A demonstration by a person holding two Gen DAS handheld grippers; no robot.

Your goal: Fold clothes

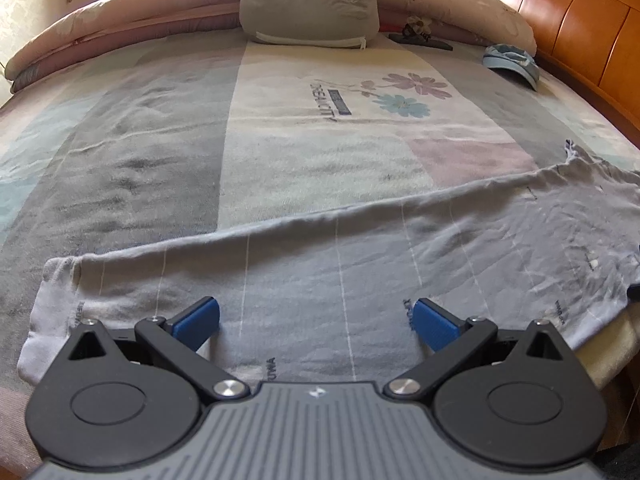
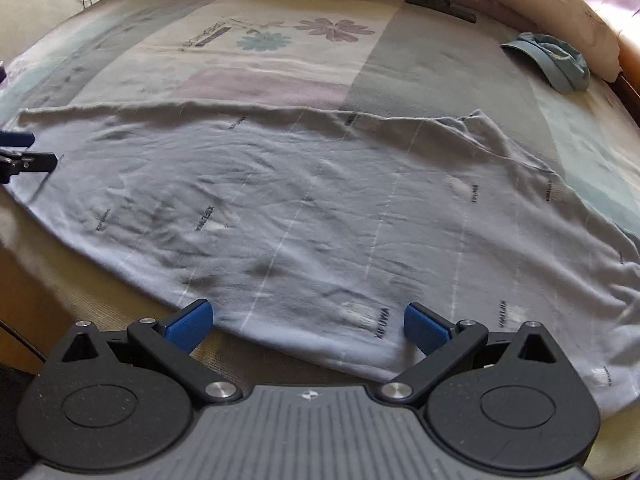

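Garment (image 2: pixel 320 208): pale grey-blue cloth with thin white stripes and small dark printed words, spread flat across the near side of the bed, its near hem at the mattress edge.
Left gripper (image 1: pixel 316 322): fingers spread wide, holding nothing, poised over the garment's left part; whether the blue pads (image 1: pixel 198 318) touch the cloth I cannot tell.
Right gripper (image 2: pixel 308 324): fingers also wide and empty, straddling the near hem, the left pad off the cloth over the bare mattress edge.
Step in hand: likely taking hold of the near hem to start a fold.
How to do it well: pinch only the hem layers, both grippers about level, well apart along the hem, then lift and carry evenly so the fold line runs straight; smooth the creases in the middle first.
Cloth look: thin, soft, lightly wrinkled; far edge rolled; a sleeve-like flap at the right.
Bedspread (image 1: pixel 320 152): striped, with a flower print.
Cap (image 2: pixel 556 64): blue, far right, well apart from the garment.
Pillow (image 1: pixel 308 4): grey, at the far end.
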